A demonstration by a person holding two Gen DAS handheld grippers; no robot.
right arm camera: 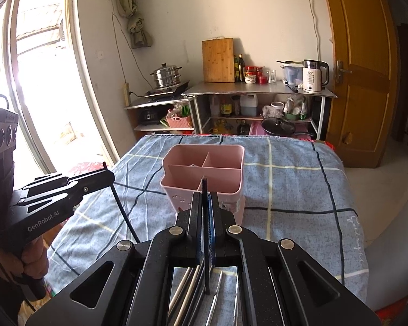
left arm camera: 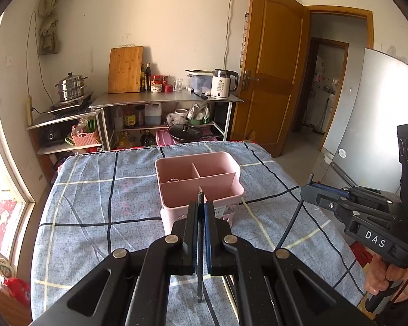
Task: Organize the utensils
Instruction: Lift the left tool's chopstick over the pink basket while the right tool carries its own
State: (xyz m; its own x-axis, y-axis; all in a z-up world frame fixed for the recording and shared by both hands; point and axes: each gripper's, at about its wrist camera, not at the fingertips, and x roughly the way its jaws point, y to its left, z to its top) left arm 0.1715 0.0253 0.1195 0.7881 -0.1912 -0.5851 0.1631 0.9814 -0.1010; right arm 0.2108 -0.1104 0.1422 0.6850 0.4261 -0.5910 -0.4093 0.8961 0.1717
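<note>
Left hand-held gripper (left arm camera: 201, 212) clamping thin dark chopstick (left arm camera: 200, 244), long axis pointing up-frame at pink divided caddy (left arm camera: 201, 182), frame centre, on checked-cloth counter (left arm camera: 100, 203).
Right hand-held gripper (right arm camera: 204, 203) likewise pinching chopstick (right arm camera: 205, 244); both sitting about equally near caddy. More metal utensils (right arm camera: 193, 293) lying bottom centre.

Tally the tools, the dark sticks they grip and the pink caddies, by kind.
Tools: 2 (left tool, right tool)
Dark sticks, one gripped per tool: 2
Pink caddy: 1
Total: 5
</note>
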